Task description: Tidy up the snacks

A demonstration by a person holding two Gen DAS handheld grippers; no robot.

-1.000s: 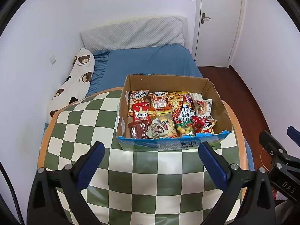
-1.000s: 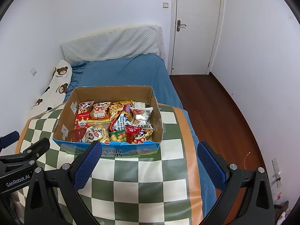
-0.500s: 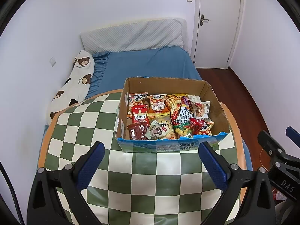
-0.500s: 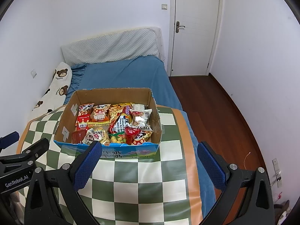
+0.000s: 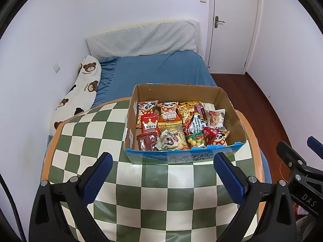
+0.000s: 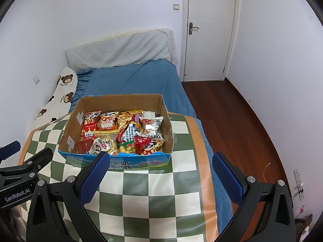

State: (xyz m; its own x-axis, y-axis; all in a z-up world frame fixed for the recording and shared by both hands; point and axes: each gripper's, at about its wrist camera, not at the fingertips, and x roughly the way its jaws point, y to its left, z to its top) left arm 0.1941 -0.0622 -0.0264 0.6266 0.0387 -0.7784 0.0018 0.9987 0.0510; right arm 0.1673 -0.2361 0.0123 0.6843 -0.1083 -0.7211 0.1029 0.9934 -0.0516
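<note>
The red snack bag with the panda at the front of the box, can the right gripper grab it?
Probably yes. The red snack bag lies on top, the box is open, and the right gripper is open, empty, with nothing between.

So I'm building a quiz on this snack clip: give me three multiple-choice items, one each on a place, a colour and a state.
1. The cardboard box stands on: A) the bed B) the checked table C) the floor
2. The table's checks are white and: A) green B) red C) black
3. The left tongs and right tongs are: A) shut on a packet B) shut empty C) open and empty

B: the box rests on the checked cloth. A: green squares. C: both pairs of fingers are spread with nothing between.
</note>
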